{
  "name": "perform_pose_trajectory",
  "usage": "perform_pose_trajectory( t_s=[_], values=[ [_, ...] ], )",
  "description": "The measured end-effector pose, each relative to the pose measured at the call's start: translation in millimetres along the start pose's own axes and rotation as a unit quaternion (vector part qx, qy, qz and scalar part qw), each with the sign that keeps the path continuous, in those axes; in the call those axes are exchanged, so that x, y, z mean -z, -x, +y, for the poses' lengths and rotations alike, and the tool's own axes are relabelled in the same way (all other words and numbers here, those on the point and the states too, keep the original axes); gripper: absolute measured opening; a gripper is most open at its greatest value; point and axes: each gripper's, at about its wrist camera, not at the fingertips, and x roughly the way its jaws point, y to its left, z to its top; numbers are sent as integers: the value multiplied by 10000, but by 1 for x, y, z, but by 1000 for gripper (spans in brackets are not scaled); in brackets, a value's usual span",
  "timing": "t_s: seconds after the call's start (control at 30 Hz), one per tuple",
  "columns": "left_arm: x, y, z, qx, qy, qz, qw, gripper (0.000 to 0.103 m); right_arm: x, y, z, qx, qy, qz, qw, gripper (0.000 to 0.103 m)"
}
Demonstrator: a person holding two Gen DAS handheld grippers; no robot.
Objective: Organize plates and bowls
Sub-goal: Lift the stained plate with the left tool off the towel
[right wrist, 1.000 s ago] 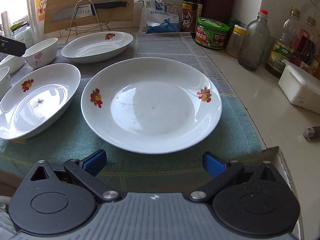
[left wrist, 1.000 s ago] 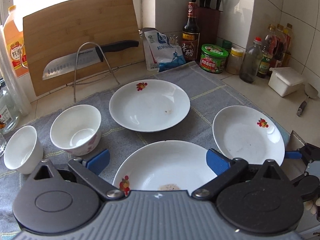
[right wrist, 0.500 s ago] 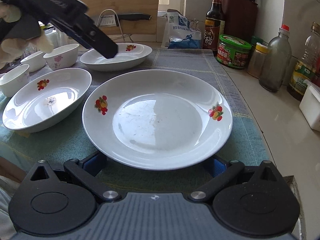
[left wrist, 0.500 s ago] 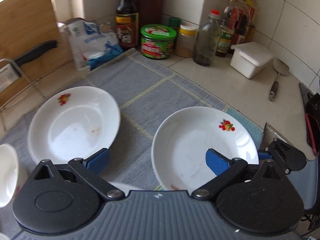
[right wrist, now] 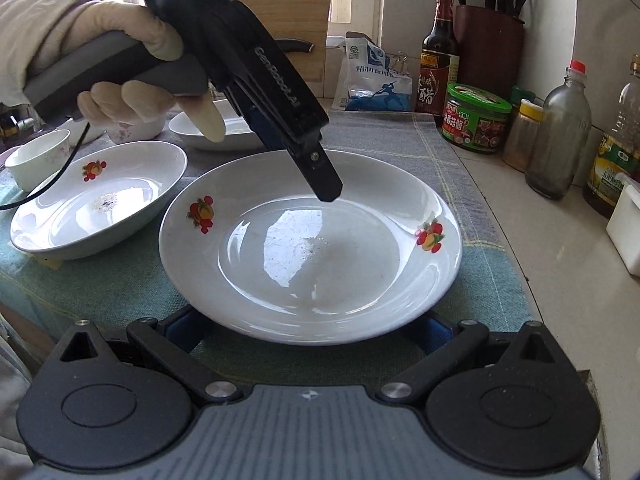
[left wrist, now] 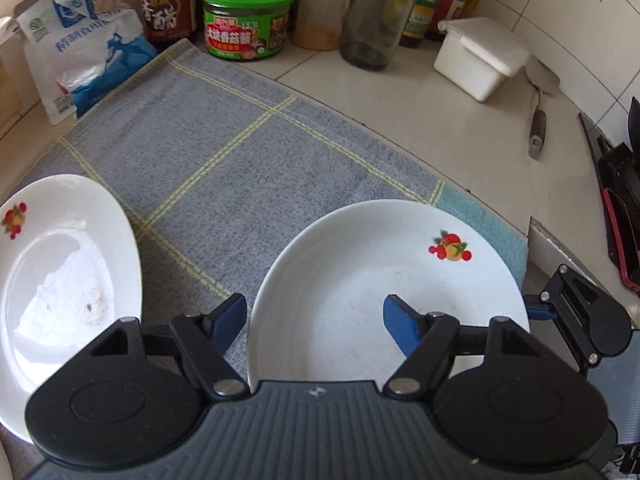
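Inspector: Status?

Operator: My left claw (left wrist: 314, 320) hangs open over the plate (left wrist: 384, 280) at the cloth's (left wrist: 240, 152) right edge. My right claw (right wrist: 308, 328) is spread at its near rim, not touching.

Inspector: Handling?

Operator: I judge it glazed, slippery, breakable; grip the rim.

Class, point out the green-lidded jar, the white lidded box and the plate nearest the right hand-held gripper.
green-lidded jar (left wrist: 247, 20): left wrist view, label front.
white lidded box (left wrist: 480, 56): left wrist view, lid.
plate (right wrist: 312, 248): right wrist view, centre well.
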Motion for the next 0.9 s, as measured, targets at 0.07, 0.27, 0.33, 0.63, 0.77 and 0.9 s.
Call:
perform_pose_trajectory(
  t_s=[0.07,0.27,0.33,0.63,0.77,0.9],
  values=[
    [-3,-4,2,59,-62,83,9999,69,1,0,0,7,-1,-34,10000,103],
    [-7,-12,-1,59,-370,344,9987,61,0,-1,-3,-45,39,7,10000,103],
    [-9,-13,0,105,-409,407,9983,61,-1,-1,-3,-58,51,13,10000,103],
    [-13,-15,-3,110,-682,562,9960,60,-5,-3,-5,-97,70,174,9998,103],
    [-12,-14,-1,138,-665,529,9963,60,-10,-4,-6,-117,45,301,9995,103],
    [-14,-11,-1,105,-711,445,9964,59,-15,-5,-10,-146,8,355,9993,103]
  ],
)
